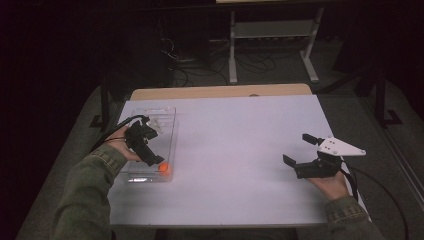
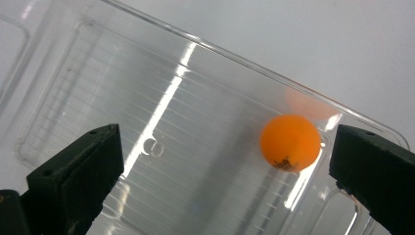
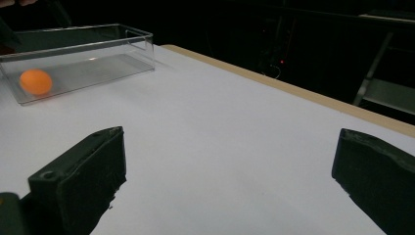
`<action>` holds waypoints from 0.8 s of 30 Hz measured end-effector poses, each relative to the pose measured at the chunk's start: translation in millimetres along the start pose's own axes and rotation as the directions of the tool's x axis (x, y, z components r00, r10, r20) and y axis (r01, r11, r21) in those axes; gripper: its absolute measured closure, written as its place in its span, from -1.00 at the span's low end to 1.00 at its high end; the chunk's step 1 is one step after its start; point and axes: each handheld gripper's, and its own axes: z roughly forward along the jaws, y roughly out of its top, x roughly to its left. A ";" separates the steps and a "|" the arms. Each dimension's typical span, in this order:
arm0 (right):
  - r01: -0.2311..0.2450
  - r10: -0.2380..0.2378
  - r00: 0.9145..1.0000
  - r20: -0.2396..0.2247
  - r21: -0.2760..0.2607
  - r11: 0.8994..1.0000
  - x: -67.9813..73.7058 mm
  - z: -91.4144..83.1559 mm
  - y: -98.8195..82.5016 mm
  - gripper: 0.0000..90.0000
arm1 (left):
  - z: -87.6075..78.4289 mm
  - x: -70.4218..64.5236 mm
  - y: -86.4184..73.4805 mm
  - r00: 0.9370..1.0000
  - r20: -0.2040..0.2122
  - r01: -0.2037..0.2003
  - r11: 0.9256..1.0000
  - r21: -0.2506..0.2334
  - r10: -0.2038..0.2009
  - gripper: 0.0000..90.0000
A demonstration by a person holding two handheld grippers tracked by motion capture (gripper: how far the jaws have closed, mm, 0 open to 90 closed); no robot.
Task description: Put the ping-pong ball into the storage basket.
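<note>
A: Item one, nearest. Left gripper [image 1: 159,162], jaws spread wide, grasping nothing, poised over the near end of the clear plastic bin [image 1: 170,131].

B: Contents of bin?

A: One orange ball [image 2: 290,142], resting on the bin floor close to the near end wall. In the left gripper view it lies between the jaws, nearer the right-hand one, touching neither.

B: Handling notes?

A: Judged a table-tennis ball: very light, smooth, hard-shelled but thin, likely to roll or squirt out under an off-centre pinch. Take it across its widest girth with gentle pressure. The bin walls crowd one side, so the approach is best made from above.

B: Item two?

A: Right gripper [image 1: 301,150], jaws parted, empty, held low over bare table well apart from the bin.

B: Surface?

A: White tabletop [image 1: 235,150], flat, matte, uncluttered; a strip of tan wood edge [image 1: 220,92] at the far side. A ball dropped here would run freely.

B: Beyond that?

A: Dim room. Loose cables [image 1: 192,62] on the floor, a pale metal stand [image 1: 272,31] with a shelf, dark frames at either side. Details too dark to list.
</note>
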 end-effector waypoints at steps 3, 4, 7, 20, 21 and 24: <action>0.000 0.000 1.000 -0.001 0.001 1.000 0.2 0.1 -0.1 -1.00 | -2.0 0.5 -3.3 1.000 -0.002 0.009 1.000 -0.023 -0.009 -1.00; 0.000 0.000 1.000 0.000 0.001 1.000 0.1 0.2 0.0 -1.00 | -3.4 0.7 -4.3 1.000 0.001 0.016 0.999 -0.038 -0.016 -1.00; 0.000 0.000 1.000 0.001 0.001 1.000 -0.3 0.3 -0.2 -1.00 | -8.3 -0.9 -7.1 1.000 0.005 0.030 0.995 -0.097 -0.030 -1.00; -0.001 0.001 1.000 -0.001 0.001 1.000 0.3 0.6 0.0 -1.00 | -19.5 -5.5 -20.7 0.996 -0.044 0.064 0.974 -0.216 -0.075 -1.00; -0.001 0.001 1.000 -0.001 0.001 1.000 0.4 0.7 -0.1 -1.00 | -20.6 -5.7 -21.8 0.996 -0.045 0.064 0.973 -0.224 -0.076 -1.00; -0.002 0.002 1.000 -0.002 0.002 1.000 0.5 0.9 0.0 -1.00 | -23.9 -7.9 -24.8 0.995 -0.050 0.071 0.962 -0.263 -0.087 -1.00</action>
